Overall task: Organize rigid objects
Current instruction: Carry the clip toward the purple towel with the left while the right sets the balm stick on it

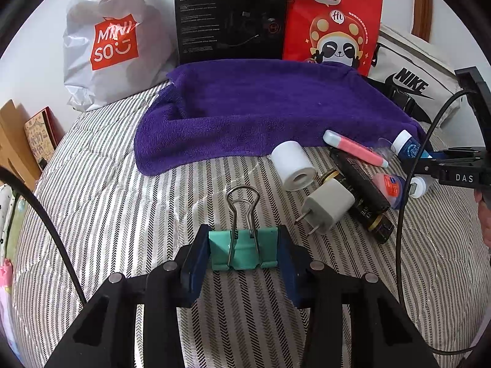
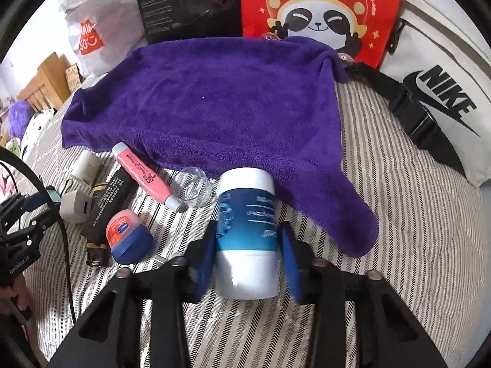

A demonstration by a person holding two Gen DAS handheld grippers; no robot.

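**Clip pinched on the left, bottle between the fingers on the right**

Left gripper (image 1: pixel 244 253): pressed onto a teal binder clip (image 1: pixel 244 251), blue pads against both of its ends, wire handles pointing forward and away from the camera. Held just above the striped bed cover (image 1: pixel 122 214). Ahead and to the right, lying in a loose cluster on the cover: a white roll (image 1: pixel 293 165), a white plug adapter (image 1: pixel 326 207), a black tube (image 1: pixel 365 196), a pink tube (image 1: pixel 356 148) resting across it, and a small pink jar with a blue lid (image 1: pixel 389 185). Beyond the cluster, a purple towel (image 1: pixel 260 113) spread across the bed.

Right gripper (image 2: pixel 247 251): closed around a white bottle with a blue label (image 2: pixel 247 236), pads touching its two sides, cap end toward the towel edge. Just left of the bottle, a clear plastic cap (image 2: pixel 193 190), then the pink tube, the jar and the black tube. Farther left, at the frame edge, the other gripper with its clip.

Behind the towel, standing in a row: a white shopping bag (image 1: pixel 110 40), a black box (image 1: pixel 230 15), a red panda bag (image 1: pixel 334 21) and a white sports bag (image 2: pixel 442 92).
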